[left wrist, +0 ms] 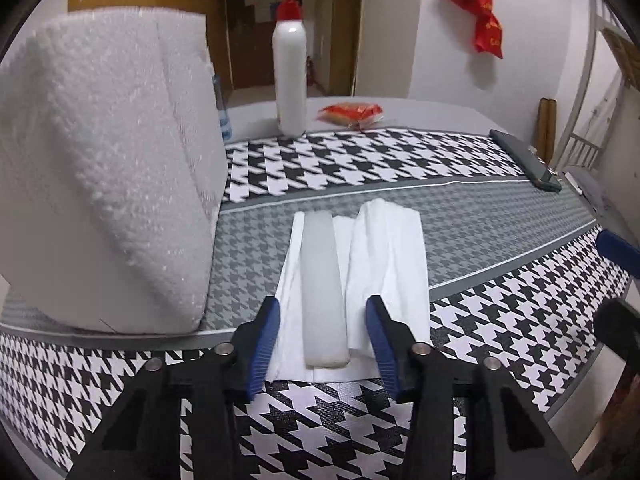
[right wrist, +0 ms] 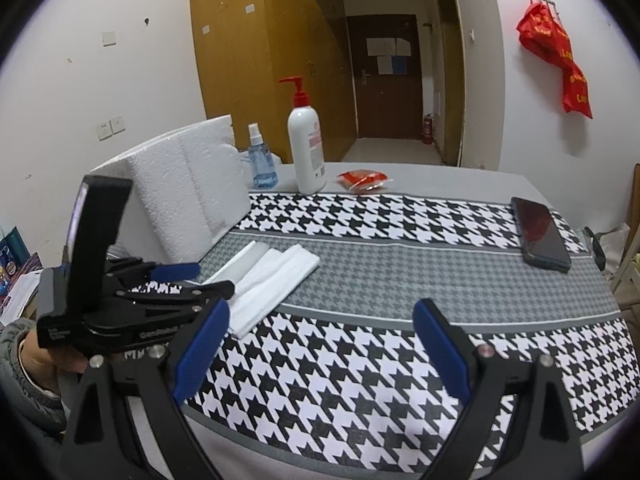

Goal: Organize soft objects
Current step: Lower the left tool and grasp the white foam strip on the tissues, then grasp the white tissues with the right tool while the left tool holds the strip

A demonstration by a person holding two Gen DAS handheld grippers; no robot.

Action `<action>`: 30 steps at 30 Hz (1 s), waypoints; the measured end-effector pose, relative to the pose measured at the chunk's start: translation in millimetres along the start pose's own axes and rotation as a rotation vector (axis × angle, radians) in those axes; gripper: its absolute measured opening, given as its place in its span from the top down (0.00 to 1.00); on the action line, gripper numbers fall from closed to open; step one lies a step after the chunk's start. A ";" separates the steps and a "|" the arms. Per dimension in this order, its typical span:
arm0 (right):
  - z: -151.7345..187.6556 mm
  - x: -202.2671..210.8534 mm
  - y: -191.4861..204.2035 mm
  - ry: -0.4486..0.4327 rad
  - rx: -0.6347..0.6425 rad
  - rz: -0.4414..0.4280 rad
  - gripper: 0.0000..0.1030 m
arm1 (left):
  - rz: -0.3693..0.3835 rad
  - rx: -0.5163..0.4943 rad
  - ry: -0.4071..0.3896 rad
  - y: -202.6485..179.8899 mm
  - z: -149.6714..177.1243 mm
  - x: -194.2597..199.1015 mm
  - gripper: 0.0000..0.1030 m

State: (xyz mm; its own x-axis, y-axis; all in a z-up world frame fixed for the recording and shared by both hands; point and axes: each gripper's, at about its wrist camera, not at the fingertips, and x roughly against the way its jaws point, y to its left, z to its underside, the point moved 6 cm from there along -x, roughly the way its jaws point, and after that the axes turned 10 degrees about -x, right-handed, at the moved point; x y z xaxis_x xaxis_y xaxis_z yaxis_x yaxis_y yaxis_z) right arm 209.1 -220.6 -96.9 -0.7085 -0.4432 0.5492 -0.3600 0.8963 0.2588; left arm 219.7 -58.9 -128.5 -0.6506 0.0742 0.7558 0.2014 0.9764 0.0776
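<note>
The desk [right wrist: 400,264] carried a houndstooth cloth. A big foam block [left wrist: 104,168] stood just left of the folded white tissue [left wrist: 384,264], crowding that side. Behind the tissue stood a pump bottle [left wrist: 290,64], a red packet [left wrist: 350,114] beside it; a phone [right wrist: 540,236] lay well to the right. The frosted strip [left wrist: 323,292] lay on the tissue. The left gripper [left wrist: 324,344] straddled strip and tissue, fingers apart, not pressing. The right gripper [right wrist: 320,356] gaped over bare cloth. Only the right view showed a blue spray bottle [right wrist: 262,160] behind the block and a hand [right wrist: 38,356].
</note>
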 end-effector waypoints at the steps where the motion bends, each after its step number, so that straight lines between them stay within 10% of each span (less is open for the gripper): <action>1: 0.2 -1.1 0.5 0.002 0.001 -0.003 0.08 | -0.004 -0.004 0.007 -0.1 -0.4 -1.6 0.60; 14: 0.9 -11.5 7.2 0.033 0.015 -0.045 0.08 | -0.044 -0.048 0.043 -5.3 -1.4 -9.7 0.66; 30: 4.7 -15.7 -0.8 0.053 -0.014 -0.024 0.08 | 0.091 -0.151 -0.004 -41.7 -2.2 10.9 0.82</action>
State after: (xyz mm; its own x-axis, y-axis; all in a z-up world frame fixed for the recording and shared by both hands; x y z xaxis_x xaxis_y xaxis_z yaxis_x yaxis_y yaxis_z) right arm 217.7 -214.5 -109.4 -0.6667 -0.4636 0.5836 -0.3675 0.8857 0.2836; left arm 205.8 -99.2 -122.1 -0.6275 0.1623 0.7615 0.3674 0.9240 0.1058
